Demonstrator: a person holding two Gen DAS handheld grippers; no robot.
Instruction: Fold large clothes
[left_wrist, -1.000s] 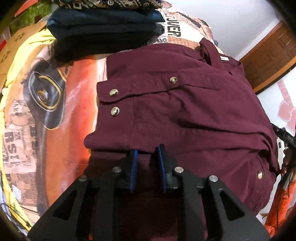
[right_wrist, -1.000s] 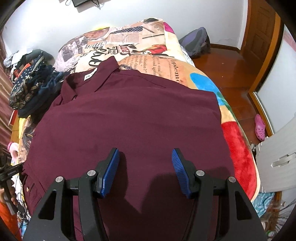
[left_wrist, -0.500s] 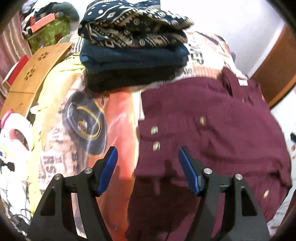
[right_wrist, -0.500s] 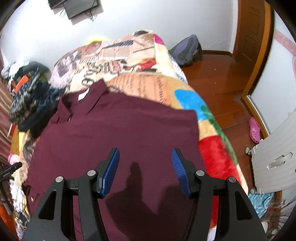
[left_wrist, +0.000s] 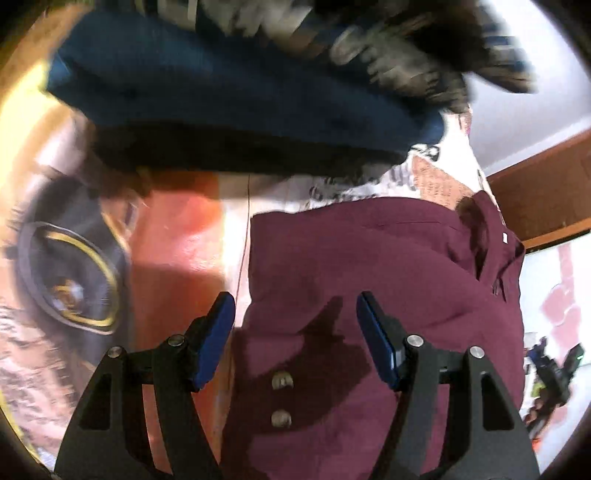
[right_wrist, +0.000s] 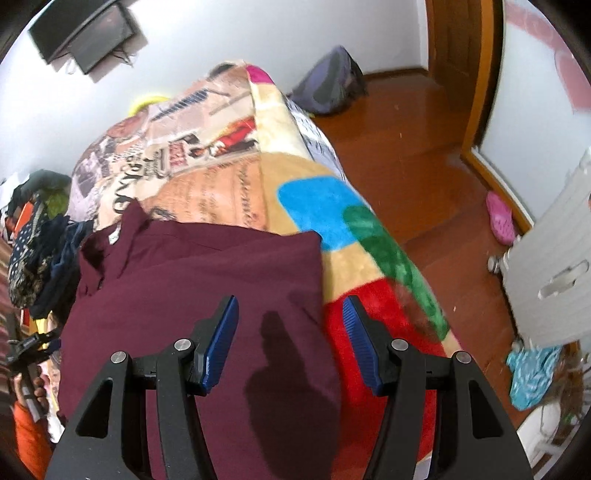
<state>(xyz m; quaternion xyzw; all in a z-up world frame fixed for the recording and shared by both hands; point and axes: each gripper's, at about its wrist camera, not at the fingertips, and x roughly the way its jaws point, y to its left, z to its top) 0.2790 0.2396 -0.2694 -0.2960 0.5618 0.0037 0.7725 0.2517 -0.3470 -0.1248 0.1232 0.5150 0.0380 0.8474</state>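
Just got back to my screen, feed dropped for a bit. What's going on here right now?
A person is folding a maroon shirt on a bed with a patterned blanket, a handheld gripper in each hand. Both are open and hold nothing: the left gripper hangs over the shirt's left edge near two snap buttons, the right gripper over its right edge. A stack of folded clothes sits beyond the shirt.
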